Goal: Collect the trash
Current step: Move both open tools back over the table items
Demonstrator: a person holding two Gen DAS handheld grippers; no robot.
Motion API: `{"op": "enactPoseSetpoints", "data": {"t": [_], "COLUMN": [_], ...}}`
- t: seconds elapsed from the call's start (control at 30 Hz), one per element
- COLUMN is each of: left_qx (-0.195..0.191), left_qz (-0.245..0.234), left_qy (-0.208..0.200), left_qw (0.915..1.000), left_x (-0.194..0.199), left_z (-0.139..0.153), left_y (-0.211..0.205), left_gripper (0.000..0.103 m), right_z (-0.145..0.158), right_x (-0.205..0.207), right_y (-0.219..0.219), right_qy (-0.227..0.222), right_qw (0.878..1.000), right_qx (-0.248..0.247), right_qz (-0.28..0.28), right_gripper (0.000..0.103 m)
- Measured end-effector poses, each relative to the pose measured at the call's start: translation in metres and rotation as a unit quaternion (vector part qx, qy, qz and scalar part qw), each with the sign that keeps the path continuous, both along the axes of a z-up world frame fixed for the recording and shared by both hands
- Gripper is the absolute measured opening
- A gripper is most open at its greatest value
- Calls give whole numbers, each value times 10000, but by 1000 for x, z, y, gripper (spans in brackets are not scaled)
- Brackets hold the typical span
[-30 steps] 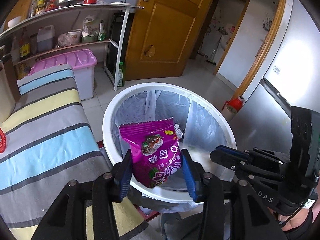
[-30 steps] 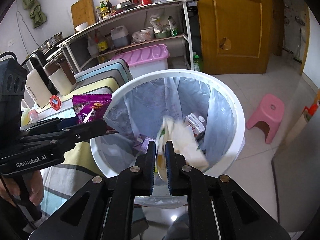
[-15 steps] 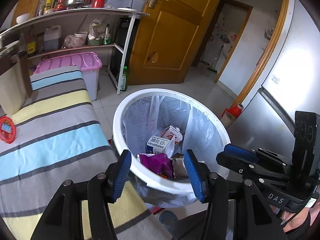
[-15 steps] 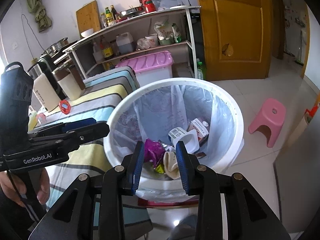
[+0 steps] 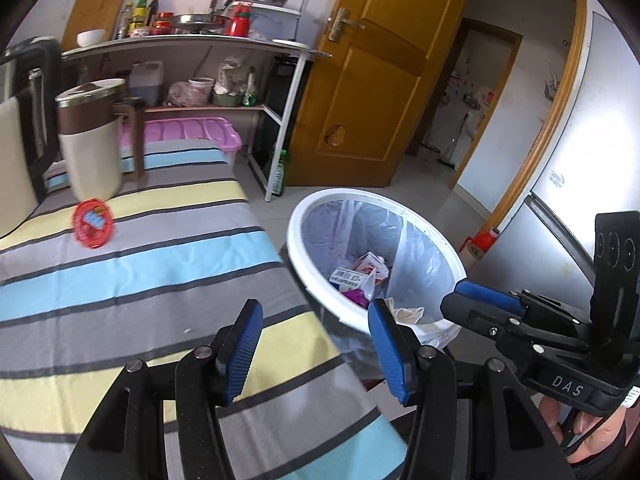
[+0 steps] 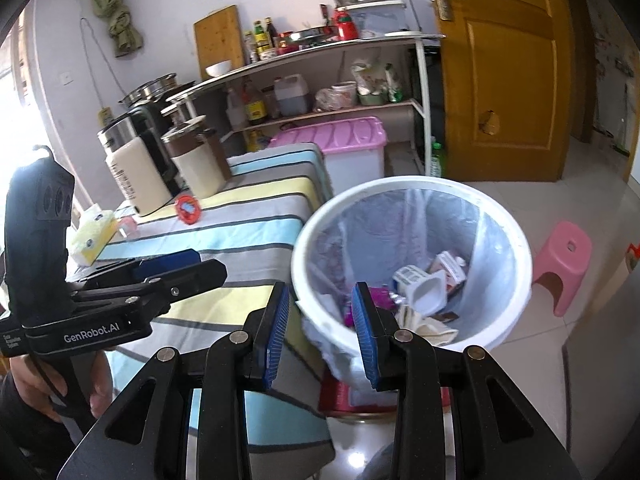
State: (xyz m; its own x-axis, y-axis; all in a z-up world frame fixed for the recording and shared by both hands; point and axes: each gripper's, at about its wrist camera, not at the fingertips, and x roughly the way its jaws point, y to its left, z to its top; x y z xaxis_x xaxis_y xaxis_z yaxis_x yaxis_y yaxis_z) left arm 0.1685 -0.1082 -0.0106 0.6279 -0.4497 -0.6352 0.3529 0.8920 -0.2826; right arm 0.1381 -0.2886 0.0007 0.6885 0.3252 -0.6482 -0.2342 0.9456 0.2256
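Note:
A white bin [image 5: 360, 192] with a clear liner stands on the floor by the striped table [image 5: 140, 260]. Inside the bin [image 6: 420, 182] lie a purple snack packet [image 6: 380, 294], a white cup [image 6: 428, 294], a small carton [image 6: 450, 268] and a pale crumpled wrapper [image 6: 420, 320]. The purple packet [image 5: 356, 296] shows in the left wrist view too. My left gripper [image 5: 314, 320] is open and empty over the table's corner beside the bin. My right gripper [image 6: 320, 300] is open and empty at the bin's near rim.
On the table stand two kettles [image 6: 200, 160], a red round item [image 5: 93, 224] and a yellow pack [image 6: 92, 236]. A pink stool [image 6: 566, 260] stands right of the bin. A pink-lidded box [image 6: 344, 136], a shelf rack and a wooden door [image 5: 360, 100] lie behind, and a grey fridge [image 5: 560, 220] is at right.
The left gripper let go of the purple packet and the right let go of the pale wrapper; both now lie in the bin. Both grippers opened, then drew back up and toward the table.

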Motion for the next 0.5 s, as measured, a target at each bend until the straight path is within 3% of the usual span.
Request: {"op": "enactPoseSetpoints", "data": {"t": [0.27,0.5], "left_qx": [29,57], "left_qz": [370,749], "left_qy": [-72,-92], "left_qw": [9993,9971], "left_x": [-20,-35], "left_z": [2,3], "left_y": [32,63], "left_gripper": [55,55], "right_z": [5,5], "right_x": [-7,-8], "right_y": [31,58], "right_qy": [-67,-44], "right_qw": [9994,9981], "right_qx": [6,-12], "right_qz": [347,619], "right_gripper": [34,42]}}
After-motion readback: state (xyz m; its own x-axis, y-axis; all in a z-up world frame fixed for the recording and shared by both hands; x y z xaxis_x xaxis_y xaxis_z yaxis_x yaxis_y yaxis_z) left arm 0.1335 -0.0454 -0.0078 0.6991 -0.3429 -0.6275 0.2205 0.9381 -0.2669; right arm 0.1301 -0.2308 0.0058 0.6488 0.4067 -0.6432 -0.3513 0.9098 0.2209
